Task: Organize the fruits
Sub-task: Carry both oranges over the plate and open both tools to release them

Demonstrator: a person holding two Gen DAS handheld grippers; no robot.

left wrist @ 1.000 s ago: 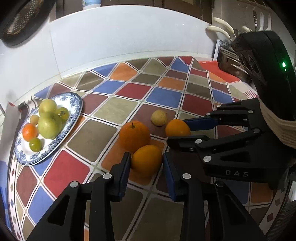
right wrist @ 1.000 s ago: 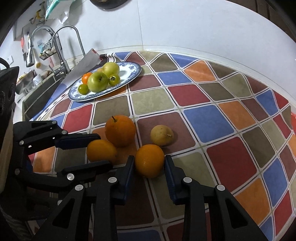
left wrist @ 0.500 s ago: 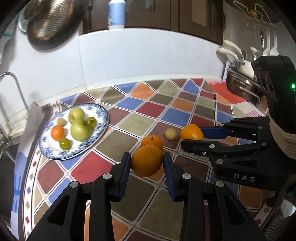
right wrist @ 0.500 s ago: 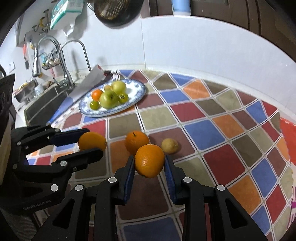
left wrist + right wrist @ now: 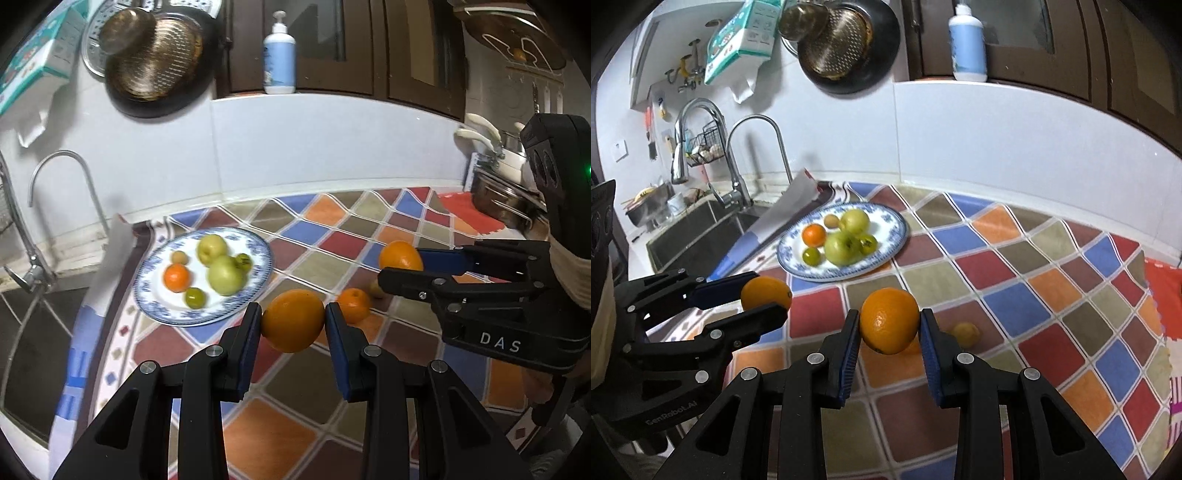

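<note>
**Orange in each gripper, both held above the cloth**

Orange is the colour in both pairs of fingers. The left gripper (image 5: 293, 321) is clamped on an orange (image 5: 293, 320), its blue pads pressed against the fruit's two sides, and the fruit hangs clear of the checked tablecloth (image 5: 332, 243). The right gripper (image 5: 889, 326) grips a second orange (image 5: 889, 321) in the same way — pinched between both pads and lifted off the cloth. Each camera also catches the other tool from the side: the right one enters the left view from the right edge with its fruit at the fingertips, and the left one enters the right view from the left edge.

On the cloth, beyond the left gripper's fingers, a smaller orange (image 5: 354, 304) with a stem dimple sits just beside a small pale yellow fruit (image 5: 376, 288); in the right view the yellow one lies just right of the fingers, while the smaller orange is mostly hidden behind the held fruit.

Farther back and to the left stands a blue-and-white plate (image 5: 890, 240) near the sink (image 5: 698, 236). It holds two green apples, touching each other, a small tangerine, two little green fruits and a small tan one — all gathered toward the plate's middle.
</note>
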